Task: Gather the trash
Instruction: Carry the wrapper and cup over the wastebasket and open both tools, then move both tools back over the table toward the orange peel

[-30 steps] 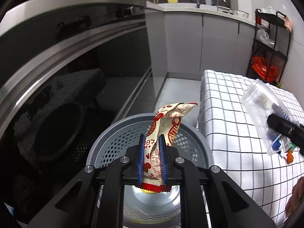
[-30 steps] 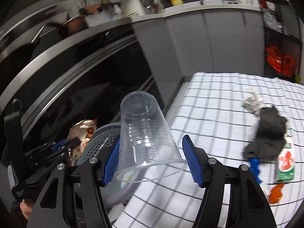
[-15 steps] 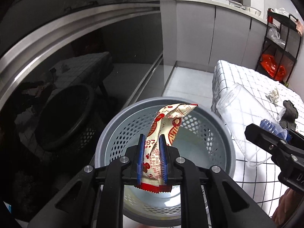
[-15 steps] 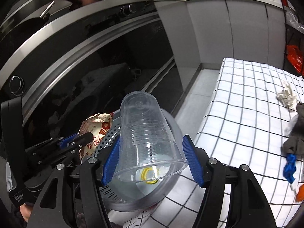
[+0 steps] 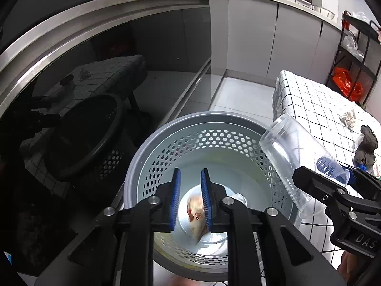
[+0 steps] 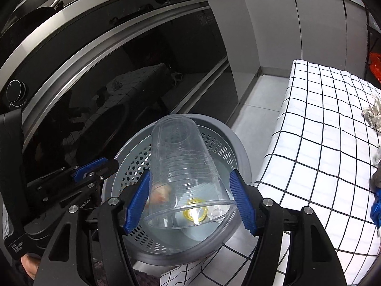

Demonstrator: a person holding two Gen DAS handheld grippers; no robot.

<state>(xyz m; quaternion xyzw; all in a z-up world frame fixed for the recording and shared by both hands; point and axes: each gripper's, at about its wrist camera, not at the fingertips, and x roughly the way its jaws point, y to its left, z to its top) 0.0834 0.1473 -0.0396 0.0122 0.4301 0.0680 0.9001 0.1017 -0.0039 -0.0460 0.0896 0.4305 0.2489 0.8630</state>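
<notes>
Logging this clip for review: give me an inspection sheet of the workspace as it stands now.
Surface: table under a white black-grid cloth.
Job's things: grey perforated bin beside the table; red-and-white wrapper blurred inside the bin, clear of the left pads; clear plastic cup held over the bin.
Clutter: crumpled paper, dark rag and a blue scrap on the cloth.
Grippers: left gripper open and empty above the bin; right gripper shut on the cup near its mouth.
Cables: nothing seen.
Surroundings: glossy dark oven front, grey cabinets, black rack with an orange bag.
</notes>
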